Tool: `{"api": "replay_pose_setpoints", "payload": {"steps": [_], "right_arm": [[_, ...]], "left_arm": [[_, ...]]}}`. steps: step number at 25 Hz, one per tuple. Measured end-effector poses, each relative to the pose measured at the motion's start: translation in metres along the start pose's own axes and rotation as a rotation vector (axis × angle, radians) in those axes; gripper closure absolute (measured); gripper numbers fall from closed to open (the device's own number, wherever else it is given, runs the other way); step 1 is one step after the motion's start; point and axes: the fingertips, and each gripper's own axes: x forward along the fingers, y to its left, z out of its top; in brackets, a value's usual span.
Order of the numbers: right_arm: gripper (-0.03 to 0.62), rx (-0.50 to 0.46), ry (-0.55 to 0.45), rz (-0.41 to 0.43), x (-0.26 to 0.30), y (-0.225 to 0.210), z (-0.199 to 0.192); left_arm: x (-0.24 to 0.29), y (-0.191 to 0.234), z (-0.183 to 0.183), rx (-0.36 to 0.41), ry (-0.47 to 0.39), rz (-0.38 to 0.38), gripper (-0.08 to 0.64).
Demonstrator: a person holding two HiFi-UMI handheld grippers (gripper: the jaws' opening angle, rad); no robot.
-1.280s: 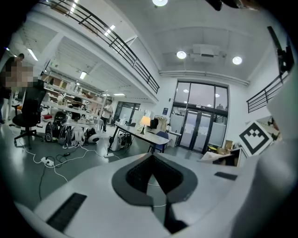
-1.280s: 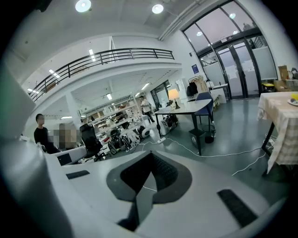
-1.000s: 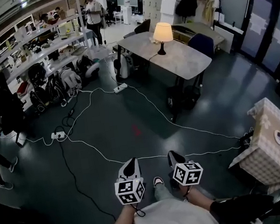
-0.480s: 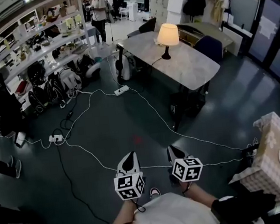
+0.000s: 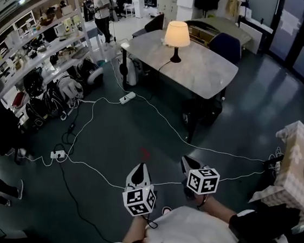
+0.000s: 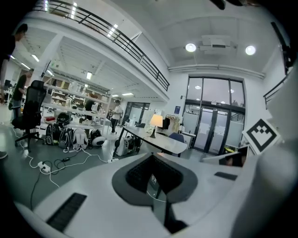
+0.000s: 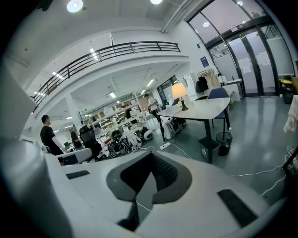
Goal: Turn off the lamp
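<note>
The lamp (image 5: 176,38) glows with a cream shade on a dark base, standing on a grey table (image 5: 206,71) across the room. It also shows small and lit as the lamp (image 6: 156,123) in the left gripper view and the lamp (image 7: 179,93) in the right gripper view. My left gripper (image 5: 139,173) and right gripper (image 5: 187,165) are held side by side low in the head view, far from the table, both shut and empty. The jaws of the left gripper (image 6: 153,173) and of the right gripper (image 7: 145,179) sit pressed together.
White cables (image 5: 166,123) and power strips (image 5: 127,97) run across the dark floor between me and the table. A blue chair (image 5: 223,46) stands behind the table. Bags (image 5: 61,93) and shelves line the left. A small cloth-covered table (image 5: 296,170) stands at the right. A person (image 5: 101,7) stands far back.
Both grippers have travelled forward across the floor together; the table with the lamp now appears nearer and the floor cables have slid toward me. Their jaws stayed shut.
</note>
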Motion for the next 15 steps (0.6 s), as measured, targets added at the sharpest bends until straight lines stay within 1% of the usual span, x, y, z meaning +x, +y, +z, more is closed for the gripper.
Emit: {"api": "replay_pose_setpoints", "payload": {"steps": [3, 7, 11, 15], "right_arm": [[0.594, -0.002, -0.001, 0.011, 0.01, -0.004, 0.005], [0.594, 0.002, 0.01, 0.005, 0.021, -0.018, 0.006], [0.594, 0.011, 0.041, 0.011, 0.031, -0.018, -0.002], [0.594, -0.005, 0.068, 0.016, 0.047, -0.019, -0.002]], "left_arm": [[0.011, 0.008, 0.003, 0.001, 0.003, 0.026, 0.554], [0.02, 0.017, 0.007, -0.007, -0.003, 0.064, 0.554], [0.022, 0.031, 0.006, -0.001, 0.009, 0.096, 0.554], [0.036, 0.044, 0.011, -0.027, -0.002, 0.117, 0.554]]}}
